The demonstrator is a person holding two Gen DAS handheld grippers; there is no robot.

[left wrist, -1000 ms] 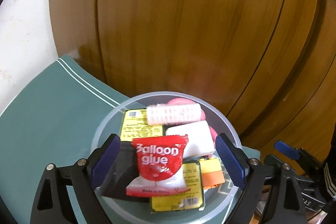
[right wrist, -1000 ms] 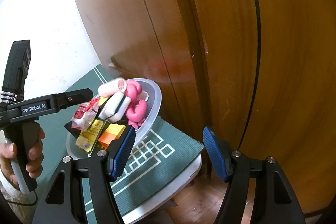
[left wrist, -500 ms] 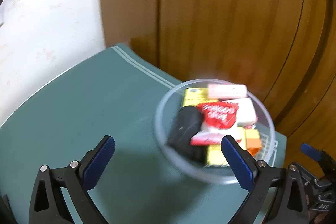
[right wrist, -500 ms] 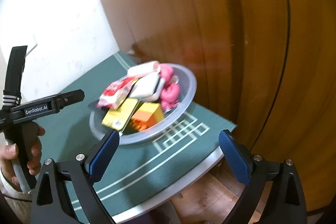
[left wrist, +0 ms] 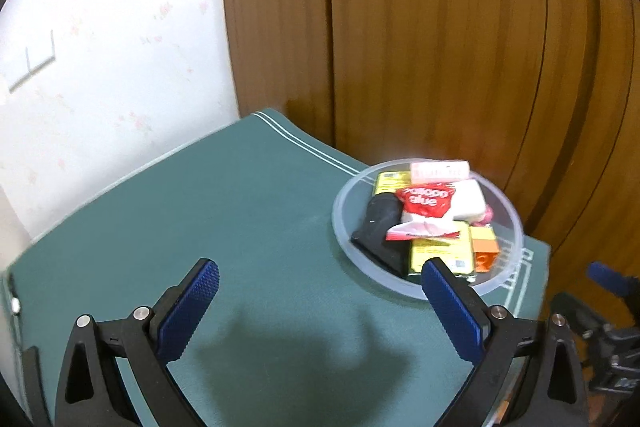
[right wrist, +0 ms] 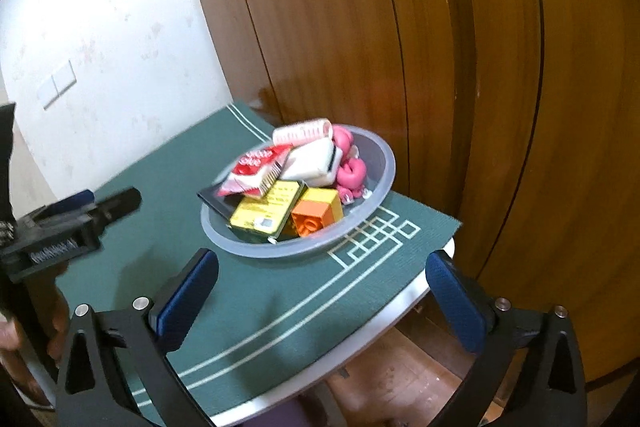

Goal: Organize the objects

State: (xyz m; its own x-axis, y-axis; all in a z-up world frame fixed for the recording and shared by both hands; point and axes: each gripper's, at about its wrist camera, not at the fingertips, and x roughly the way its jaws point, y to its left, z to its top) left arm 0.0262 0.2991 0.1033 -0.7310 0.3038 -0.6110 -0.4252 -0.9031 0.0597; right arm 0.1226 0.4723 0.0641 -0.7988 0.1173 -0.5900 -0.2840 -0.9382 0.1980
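Note:
A clear plastic bowl stands at the table's far right corner, piled with objects: a red "Balloon glue" packet, a yellow box, an orange brick, a white pack, a pink hair roller, pink pieces and a black object. My left gripper is open and empty, above the mat, short of the bowl. My right gripper is open and empty, in front of the bowl.
A green mat covers the white round table. Wooden panels stand right behind the bowl and a white wall to the left. The left gripper's body shows at the right view's left edge.
Both grippers have drawn back from the bowl; it now lies farther ahead in both views. The bowl and its contents have stayed in place.

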